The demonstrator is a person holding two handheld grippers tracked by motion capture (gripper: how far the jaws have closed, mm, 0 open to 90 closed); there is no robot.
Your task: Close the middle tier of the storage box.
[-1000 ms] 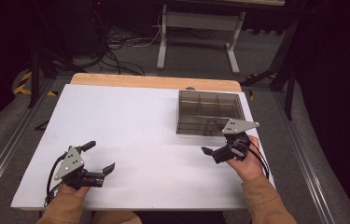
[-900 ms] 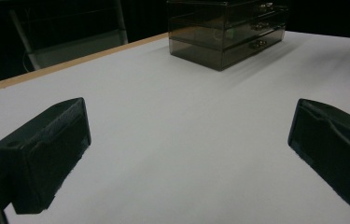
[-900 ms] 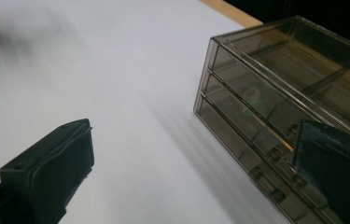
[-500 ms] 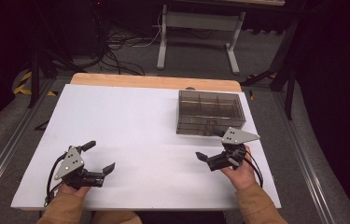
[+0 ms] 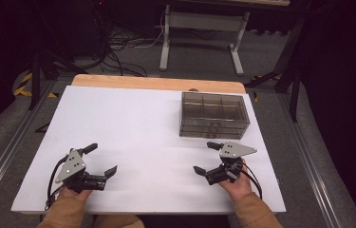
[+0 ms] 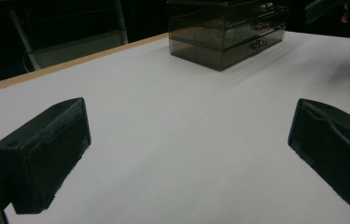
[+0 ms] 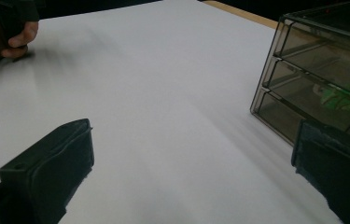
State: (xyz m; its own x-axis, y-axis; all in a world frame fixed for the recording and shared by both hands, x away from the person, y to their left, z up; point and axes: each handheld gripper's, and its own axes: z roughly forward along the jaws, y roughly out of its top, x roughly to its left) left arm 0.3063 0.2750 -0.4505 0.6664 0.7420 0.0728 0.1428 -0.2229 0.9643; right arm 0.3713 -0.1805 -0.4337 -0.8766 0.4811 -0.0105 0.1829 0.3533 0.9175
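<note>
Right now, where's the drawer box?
High view: the drawer box sits at the table's far right, just beyond the open right gripper.

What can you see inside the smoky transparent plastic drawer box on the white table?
Through the front of the smoky transparent plastic drawer box, a small green object shows in a lower drawer. The tinted walls and the right gripper's jaw hide whatever else the drawers hold.
</note>
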